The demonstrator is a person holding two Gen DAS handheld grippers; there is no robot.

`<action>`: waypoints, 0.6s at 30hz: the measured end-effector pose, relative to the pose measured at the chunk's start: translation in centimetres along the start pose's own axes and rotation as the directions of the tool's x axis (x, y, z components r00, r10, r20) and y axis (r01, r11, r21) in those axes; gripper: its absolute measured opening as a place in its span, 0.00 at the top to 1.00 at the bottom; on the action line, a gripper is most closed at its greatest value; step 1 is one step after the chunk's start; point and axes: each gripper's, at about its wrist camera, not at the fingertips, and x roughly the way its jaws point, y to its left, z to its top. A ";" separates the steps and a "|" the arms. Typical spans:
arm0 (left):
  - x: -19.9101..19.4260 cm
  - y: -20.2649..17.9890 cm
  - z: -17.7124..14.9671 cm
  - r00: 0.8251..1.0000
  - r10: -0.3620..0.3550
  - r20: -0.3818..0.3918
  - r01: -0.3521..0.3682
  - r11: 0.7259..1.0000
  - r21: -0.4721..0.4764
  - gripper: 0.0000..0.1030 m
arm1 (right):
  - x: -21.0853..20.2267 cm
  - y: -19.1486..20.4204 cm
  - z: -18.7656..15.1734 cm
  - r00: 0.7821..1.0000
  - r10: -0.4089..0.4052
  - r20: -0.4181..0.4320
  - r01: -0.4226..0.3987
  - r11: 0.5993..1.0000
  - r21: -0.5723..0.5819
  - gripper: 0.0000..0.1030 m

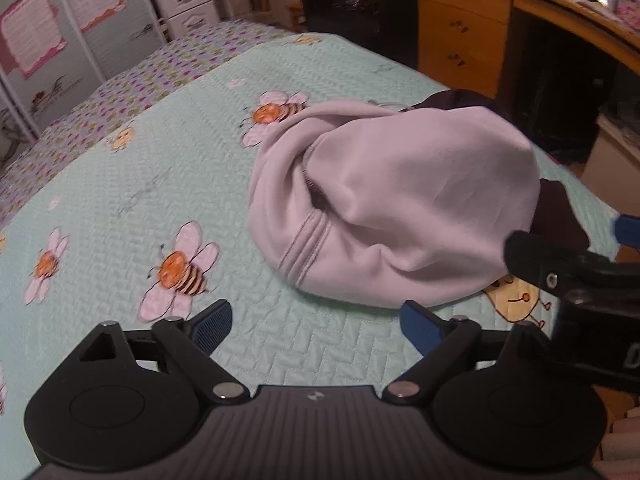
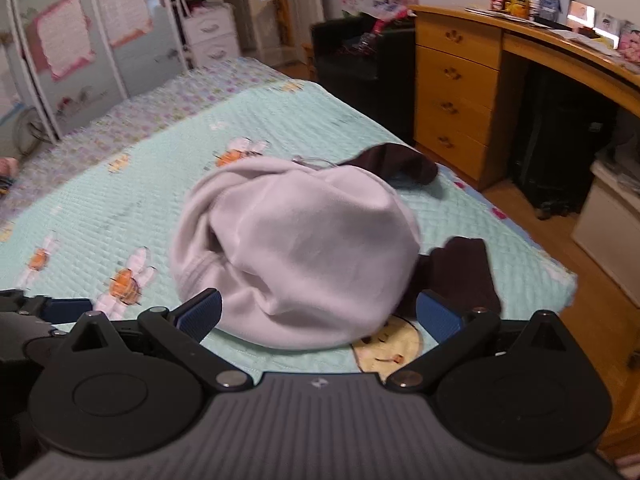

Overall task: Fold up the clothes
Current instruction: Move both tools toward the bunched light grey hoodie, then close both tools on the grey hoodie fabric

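A pale lilac sweatshirt [image 1: 400, 208] lies bunched in a rounded heap on the mint bee-print bedspread [image 1: 140, 184]; dark brown cuffs [image 1: 560, 212] stick out at its right and far side. My left gripper [image 1: 320, 326] is open just in front of the heap, holding nothing. In the right wrist view the same sweatshirt [image 2: 296, 252] sits between the spread fingers of my right gripper [image 2: 320, 312], which is open, with its near edge level with the blue pads [image 2: 202, 314]. A brown cuff [image 2: 460, 276] lies by the right pad.
The bed's right edge [image 2: 560, 280] drops to a wooden floor. A wooden desk with drawers [image 2: 456, 92] stands at the right, a black chair [image 2: 360, 56] behind the bed, white drawers [image 2: 208, 36] and wardrobe doors [image 2: 60, 48] at the far left.
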 end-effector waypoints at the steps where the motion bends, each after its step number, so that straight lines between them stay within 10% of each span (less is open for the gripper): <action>1: 0.2 0.3 -0.2 1.000 -0.015 0.008 0.015 1.000 0.003 0.17 | 0.0 -0.3 -0.2 0.999 0.040 0.023 -0.040 0.999 -0.003 0.00; 6: 2.2 2.3 -2.1 1.000 -0.015 0.004 0.015 1.000 0.008 0.17 | 1.1 -2.7 -1.2 0.981 0.103 0.162 -0.084 0.989 -0.119 0.00; 18: 5.5 5.5 -2.2 0.991 -0.132 -0.010 0.131 0.990 -0.044 0.17 | 4.6 -4.7 -1.3 0.978 0.122 0.169 -0.106 0.989 -0.105 0.00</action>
